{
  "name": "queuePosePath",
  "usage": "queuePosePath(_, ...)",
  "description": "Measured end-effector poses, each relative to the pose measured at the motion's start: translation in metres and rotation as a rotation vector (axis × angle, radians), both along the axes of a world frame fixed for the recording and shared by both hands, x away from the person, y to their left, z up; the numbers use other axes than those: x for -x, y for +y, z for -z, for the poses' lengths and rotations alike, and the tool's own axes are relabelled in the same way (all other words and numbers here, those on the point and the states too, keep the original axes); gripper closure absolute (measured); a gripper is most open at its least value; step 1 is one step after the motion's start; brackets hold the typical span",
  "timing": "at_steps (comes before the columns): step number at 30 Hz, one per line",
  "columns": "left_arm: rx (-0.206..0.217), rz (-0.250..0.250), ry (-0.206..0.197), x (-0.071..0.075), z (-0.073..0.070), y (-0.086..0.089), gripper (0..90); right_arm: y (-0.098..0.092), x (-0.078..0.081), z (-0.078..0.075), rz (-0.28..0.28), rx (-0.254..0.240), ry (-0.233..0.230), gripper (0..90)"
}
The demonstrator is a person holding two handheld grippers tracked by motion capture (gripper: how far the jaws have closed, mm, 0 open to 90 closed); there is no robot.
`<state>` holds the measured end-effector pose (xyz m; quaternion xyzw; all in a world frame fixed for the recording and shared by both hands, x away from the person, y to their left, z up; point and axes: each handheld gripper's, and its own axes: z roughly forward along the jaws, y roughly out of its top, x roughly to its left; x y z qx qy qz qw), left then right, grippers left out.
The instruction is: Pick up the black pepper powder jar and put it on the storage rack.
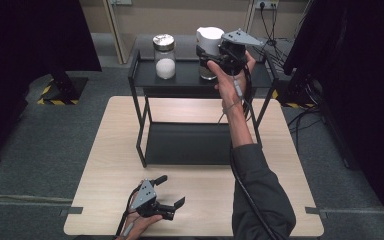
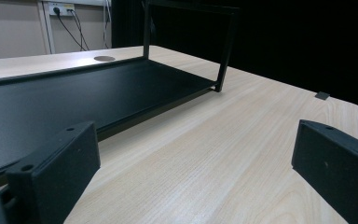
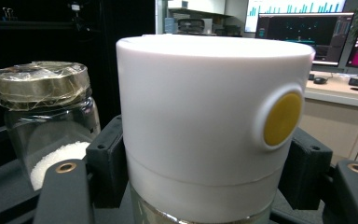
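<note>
- High view: right gripper clamped on the white-capped jar, upright on the shelf's top tier at 1 o'clock (axis vertical).
- Second jar just beside, at 9 o'clock of it.
- Left gripper spread wide, holding nothing, low over the desk, well apart.

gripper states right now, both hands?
Left gripper: open, holding nothing, low over the table.
Right gripper: shut on the white-lidded jar, at the shelf's top tier.
</note>
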<state>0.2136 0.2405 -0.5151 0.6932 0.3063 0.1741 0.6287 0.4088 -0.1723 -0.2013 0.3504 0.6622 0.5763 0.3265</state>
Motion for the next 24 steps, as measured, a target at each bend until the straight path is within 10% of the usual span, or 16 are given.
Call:
queuePosePath(9,0.000,0.001,0.001,0.000,0.000,0.000,0.2,0.000,0.001,0.004,-0.002,0.001,-0.014,29.1)
queuePosePath(12,0.001,0.001,0.001,0.000,0.000,0.000,0.2,0.004,0.004,0.002,0.034,0.032,-0.017,14.4)
queuePosePath(24,0.002,-0.002,0.003,0.000,0.000,0.000,0.2,-0.010,0.011,0.011,-0.006,-0.052,0.027,0.9)
